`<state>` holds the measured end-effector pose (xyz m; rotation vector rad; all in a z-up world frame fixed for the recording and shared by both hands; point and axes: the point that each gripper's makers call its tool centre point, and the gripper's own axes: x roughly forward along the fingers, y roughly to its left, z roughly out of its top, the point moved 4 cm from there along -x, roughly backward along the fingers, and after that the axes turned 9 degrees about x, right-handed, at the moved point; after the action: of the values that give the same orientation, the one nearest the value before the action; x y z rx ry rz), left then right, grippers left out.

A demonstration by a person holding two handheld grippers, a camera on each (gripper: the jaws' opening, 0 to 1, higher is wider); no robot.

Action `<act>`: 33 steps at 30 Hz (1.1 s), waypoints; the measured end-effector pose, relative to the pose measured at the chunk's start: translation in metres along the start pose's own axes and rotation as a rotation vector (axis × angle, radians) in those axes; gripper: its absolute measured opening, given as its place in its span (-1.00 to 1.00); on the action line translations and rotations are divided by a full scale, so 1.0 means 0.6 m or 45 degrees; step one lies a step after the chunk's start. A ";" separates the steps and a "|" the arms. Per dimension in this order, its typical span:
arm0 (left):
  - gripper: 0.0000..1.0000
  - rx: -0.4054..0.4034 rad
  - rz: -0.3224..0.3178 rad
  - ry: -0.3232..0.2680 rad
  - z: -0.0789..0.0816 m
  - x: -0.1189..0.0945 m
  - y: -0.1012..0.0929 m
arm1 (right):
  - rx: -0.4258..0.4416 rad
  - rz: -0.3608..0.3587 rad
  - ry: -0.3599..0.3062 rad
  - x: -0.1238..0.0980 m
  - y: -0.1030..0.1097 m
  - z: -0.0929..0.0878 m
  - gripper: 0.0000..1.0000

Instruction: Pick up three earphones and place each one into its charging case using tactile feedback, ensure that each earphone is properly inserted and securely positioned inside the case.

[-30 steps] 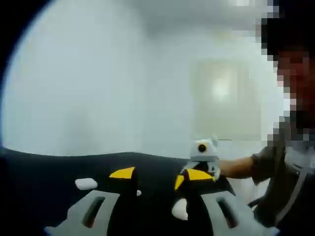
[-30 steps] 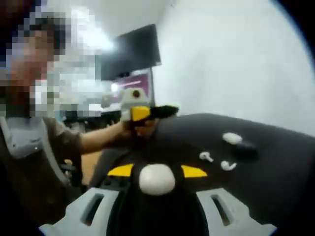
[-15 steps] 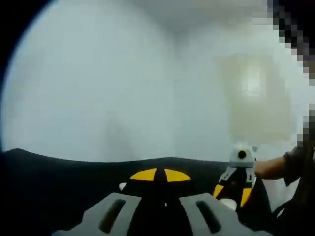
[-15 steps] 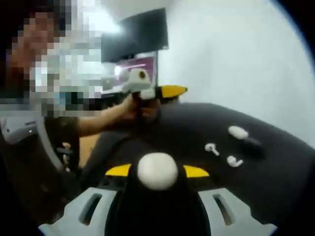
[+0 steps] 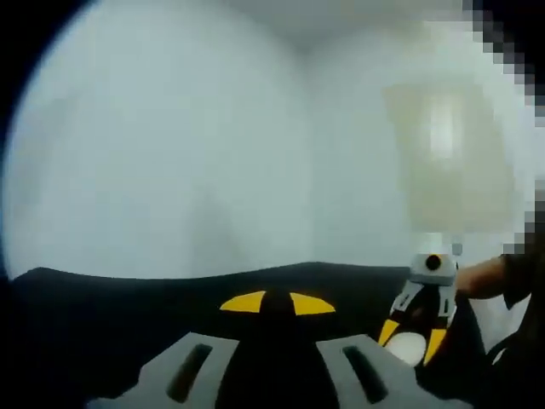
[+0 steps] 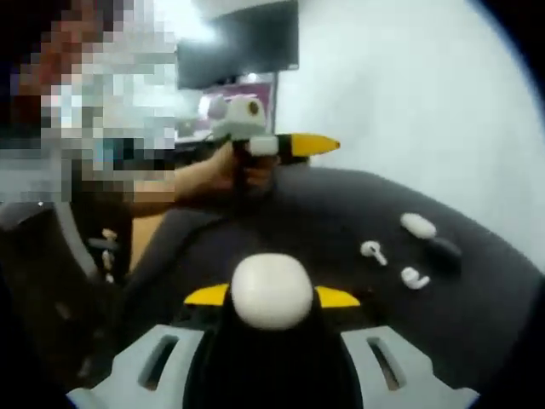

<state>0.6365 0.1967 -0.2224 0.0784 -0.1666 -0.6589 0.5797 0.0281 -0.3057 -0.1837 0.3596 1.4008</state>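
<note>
Two earphones lie near the table edge.

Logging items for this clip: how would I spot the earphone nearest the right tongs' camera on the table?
In the right gripper view, find the black table, then the small cluster at its right side. A white oval case lies farthest, beside a dark object. Two loose white earphones lie there; the wanted earphone is the lower one, right of the other earphone.

black table, white wall, a dark wall screen behind.
</note>
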 end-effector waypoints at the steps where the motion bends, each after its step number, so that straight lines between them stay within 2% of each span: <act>1: -0.82 0.006 0.002 -0.004 0.001 0.000 0.000 | 0.001 -0.005 0.001 0.000 0.001 0.000 -0.25; 6: -0.61 -0.017 -0.020 -0.038 0.001 0.002 0.001 | -0.028 -0.022 0.009 -0.005 0.004 0.003 -0.25; 9: -0.46 -0.017 -0.032 -0.037 -0.001 0.004 -0.001 | -0.110 -0.059 -0.010 -0.009 0.002 0.009 -0.26; 11: -0.38 -0.014 -0.027 -0.044 -0.001 0.004 0.000 | -0.123 -0.083 -0.020 -0.016 0.003 0.014 -0.26; 14: -0.33 -0.015 0.018 -0.059 0.001 0.001 0.011 | -0.136 -0.146 -0.078 -0.036 -0.005 0.029 -0.26; 18: -0.25 -0.014 0.114 -0.109 0.010 -0.008 0.034 | -0.072 -0.356 -0.218 -0.088 -0.052 0.054 -0.26; 21: -0.26 -0.040 0.150 -0.144 0.015 -0.014 0.045 | -0.018 -0.498 -0.251 -0.123 -0.087 0.057 -0.26; 25: -0.26 -0.055 0.159 -0.149 0.015 -0.014 0.049 | 0.046 -0.748 -0.255 -0.174 -0.148 0.050 -0.26; 29: -0.26 -0.081 0.122 -0.122 0.007 -0.009 0.043 | 0.113 -0.989 -0.236 -0.218 -0.203 0.023 -0.26; 33: -0.26 -0.067 0.118 -0.115 0.006 -0.007 0.041 | 0.175 -1.095 -0.176 -0.236 -0.235 -0.009 -0.26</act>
<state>0.6474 0.2190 -0.2166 -0.0099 -0.2385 -0.5741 0.6995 -0.1283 -0.2729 -0.1050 0.2155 0.5337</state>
